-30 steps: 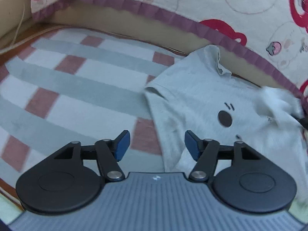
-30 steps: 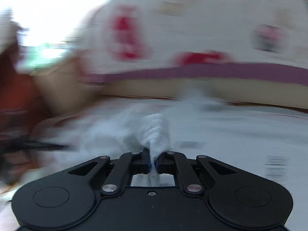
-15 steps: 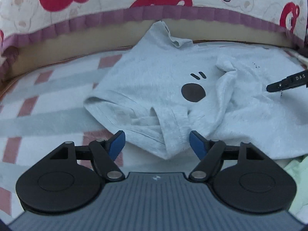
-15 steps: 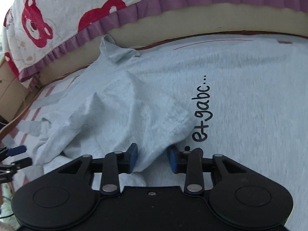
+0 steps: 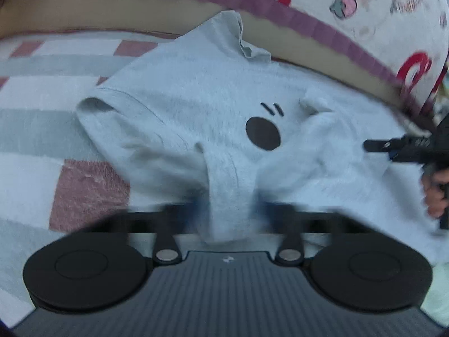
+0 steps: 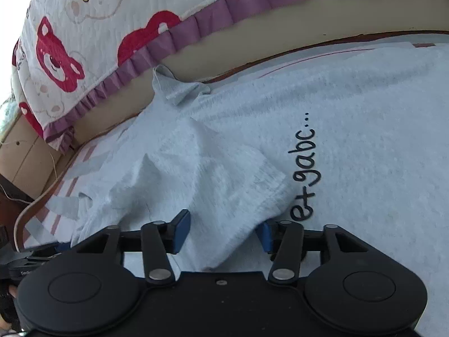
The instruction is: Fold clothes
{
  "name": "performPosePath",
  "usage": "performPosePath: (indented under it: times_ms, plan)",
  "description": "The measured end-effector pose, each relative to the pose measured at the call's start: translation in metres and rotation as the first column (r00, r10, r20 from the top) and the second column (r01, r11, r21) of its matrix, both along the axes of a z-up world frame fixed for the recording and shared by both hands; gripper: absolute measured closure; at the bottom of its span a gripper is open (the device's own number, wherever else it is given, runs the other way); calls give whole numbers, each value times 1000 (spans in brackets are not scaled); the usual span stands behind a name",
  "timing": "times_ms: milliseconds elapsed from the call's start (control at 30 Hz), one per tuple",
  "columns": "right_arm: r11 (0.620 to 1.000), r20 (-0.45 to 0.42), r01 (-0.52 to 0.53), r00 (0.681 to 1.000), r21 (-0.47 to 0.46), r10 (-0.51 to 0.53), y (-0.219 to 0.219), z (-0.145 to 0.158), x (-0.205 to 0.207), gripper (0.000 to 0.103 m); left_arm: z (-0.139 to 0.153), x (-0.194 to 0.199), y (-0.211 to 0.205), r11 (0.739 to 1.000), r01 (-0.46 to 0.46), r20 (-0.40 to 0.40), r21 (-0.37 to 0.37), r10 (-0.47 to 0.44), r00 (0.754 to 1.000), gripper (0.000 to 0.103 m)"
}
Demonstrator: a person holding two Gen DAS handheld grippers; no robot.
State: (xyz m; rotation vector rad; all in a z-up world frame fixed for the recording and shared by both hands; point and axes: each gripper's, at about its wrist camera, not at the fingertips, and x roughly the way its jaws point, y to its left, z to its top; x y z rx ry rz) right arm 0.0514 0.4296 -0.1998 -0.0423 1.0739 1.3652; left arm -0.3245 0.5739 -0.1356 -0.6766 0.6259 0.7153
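A light grey T-shirt [image 5: 196, 106] with a black oval print lies spread on the bed. In the right wrist view the T-shirt [image 6: 364, 140] shows black lettering. My left gripper [image 5: 230, 210] is blurred; its jaws are closing on a raised fold at the shirt's near edge, and the pads seem to press it. My right gripper [image 6: 221, 233] rests low on the shirt, its jaws opening. A loose flap of cloth lies between its blue pads [image 6: 181, 229], untouched by them. The right gripper [image 5: 404, 146] also shows at the left wrist view's right edge, with a hand [image 5: 435, 193] behind it.
A quilt with red bears and a purple frill [image 5: 308, 25] rises along the far side of the bed. The shirt lies on a sheet with grey and pink checks [image 5: 56, 140]. A pale green cloth [image 5: 437, 289] shows at the lower right corner.
My left gripper came down to the shirt's near edge and went from wide open to closing on a fold. My right gripper let go of its bunched cloth, sank and spread its jaws.
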Motion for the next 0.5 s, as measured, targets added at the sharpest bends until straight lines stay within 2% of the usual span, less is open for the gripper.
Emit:
performPosePath:
  times_ms: [33, 67, 100, 133, 167, 233, 300, 400, 433, 500]
  plan:
    - [1000, -2, 6, 1000, 12, -6, 2, -1, -1, 41, 5, -6, 0, 999, -33, 27, -10, 33, 999, 88]
    - [999, 0, 3, 1000, 32, -3, 4, -2, -1, 47, 13, -13, -2, 997, -74, 63, -9, 75, 995, 88]
    - [998, -16, -16, 1000, 53, 17, 7, -1, -3, 62, 22, -19, -4, 995, -101, 84, 4, 100, 991, 89]
    - [997, -35, -37, 999, 74, 40, 9, -1, -5, 95, 34, -26, -8, 991, -129, 86, 41, 125, 988, 89]
    - [994, -53, -58, 997, 96, 63, 12, -1, -6, 96, 46, -34, -13, 985, -154, 87, 75, 147, 985, 89]
    - [973, -81, -114, 988, 198, 133, 1, 17, -20, 96, 64, -51, -22, 979, -169, 79, 112, 161, 984, 89]
    - [942, -101, -178, 972, 284, 214, -13, 38, -36, 96, 76, -76, -30, 982, -164, 53, 95, 160, 986, 89]
    - [879, -121, -311, 919, 360, 375, -45, 70, -66, 96, 75, -122, -36, 983, -182, -8, 33, 182, 983, 98]
    - [861, -111, -360, 899, 360, 423, -52, 75, -78, 96, 74, -138, -38, 981, -195, -37, 14, 195, 980, 103]
    - [817, -86, -458, 853, 350, 515, -65, 84, -103, 96, 69, -161, -40, 973, -229, -134, 28, 230, 964, 103]
